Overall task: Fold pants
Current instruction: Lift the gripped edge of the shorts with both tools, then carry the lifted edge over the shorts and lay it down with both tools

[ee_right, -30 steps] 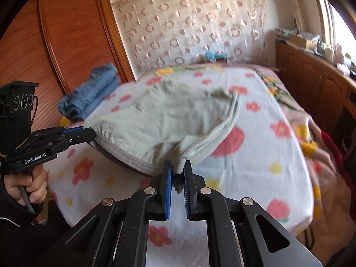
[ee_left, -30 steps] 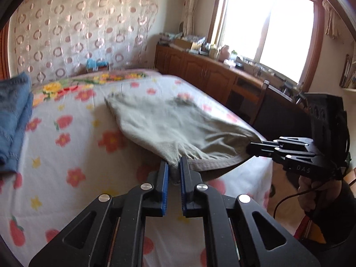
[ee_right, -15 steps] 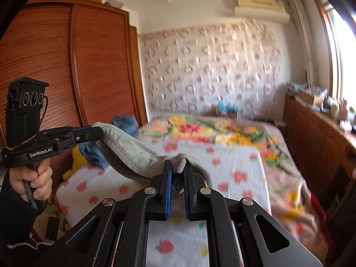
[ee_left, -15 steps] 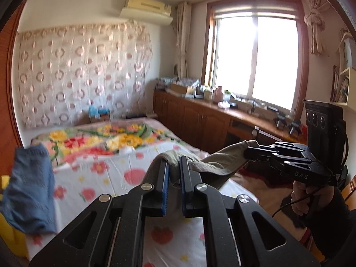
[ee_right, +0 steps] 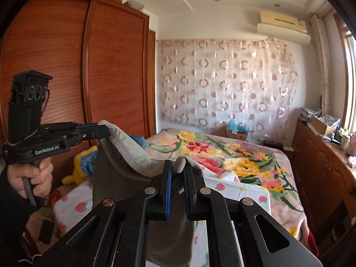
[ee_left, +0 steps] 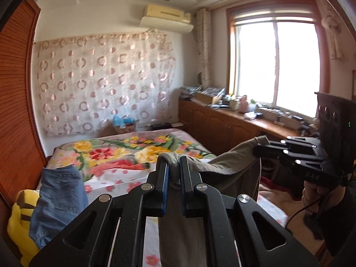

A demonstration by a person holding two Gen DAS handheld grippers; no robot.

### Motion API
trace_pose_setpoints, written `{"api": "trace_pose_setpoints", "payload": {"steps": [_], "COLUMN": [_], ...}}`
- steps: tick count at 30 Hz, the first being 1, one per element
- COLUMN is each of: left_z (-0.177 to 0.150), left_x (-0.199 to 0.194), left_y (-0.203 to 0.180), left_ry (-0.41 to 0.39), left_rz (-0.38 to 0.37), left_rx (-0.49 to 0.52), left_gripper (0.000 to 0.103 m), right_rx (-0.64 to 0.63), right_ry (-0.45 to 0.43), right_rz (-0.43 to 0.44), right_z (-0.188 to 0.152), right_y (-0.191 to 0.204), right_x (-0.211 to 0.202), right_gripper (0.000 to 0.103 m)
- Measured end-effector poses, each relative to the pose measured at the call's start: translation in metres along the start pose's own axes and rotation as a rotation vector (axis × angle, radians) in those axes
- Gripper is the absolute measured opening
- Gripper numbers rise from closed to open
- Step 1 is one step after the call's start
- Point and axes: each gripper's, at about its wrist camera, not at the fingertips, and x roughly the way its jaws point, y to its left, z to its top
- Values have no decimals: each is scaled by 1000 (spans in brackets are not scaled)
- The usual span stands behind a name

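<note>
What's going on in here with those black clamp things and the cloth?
A person is holding a two-finger gripper in each hand, and both are shut on the top edge of a pair of grey-green pants. The left gripper and the right gripper hold the pants up in the air above the flowered bed, the cloth hanging down between them. Folded blue jeans lie at the bed's side.

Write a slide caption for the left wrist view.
Both grippers, left gripper and right gripper, hold grey-green pants above the floral bed.
</note>
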Motion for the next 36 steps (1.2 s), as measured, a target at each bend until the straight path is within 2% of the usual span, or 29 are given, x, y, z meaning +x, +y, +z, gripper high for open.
{"api": "trace_pose_setpoints", "payload": {"steps": [3,6,9,12,16,21,25,30,36], "left_z": [17,35,32,-3,-81,-159,-180,-191,-209], "left_x": [31,42,46,47,37,18,9,1,-3], "left_y": [26,38,44,42,37,24,14,8,7], "left_ry": [-24,-56,-29,42,155,243,272,295,339], "left_rz": [56,85,93,96,75,61,36,36,34], "left_rx": [-14,-22,-27,-28,-75,-158,-205,-203,-203], "left_gripper": [10,10,10,10,10,10,10,10,10], "right_rx": [-1,19,45,52,57,89,135,145,129], "right_ry": [6,-35,-19,52,176,281,325,340,362], "right_rz": [-17,-28,-30,-13,27,104,130,133,129], "right_z": [27,58,63,38,-4,-58,-76,-79,-110], "right_y": [-15,-25,-26,-16,0,28,29,26,33], "right_x": [45,76,102,119,140,140,134,128,113], "right_gripper": [9,9,9,9,9,9,9,9,9]}}
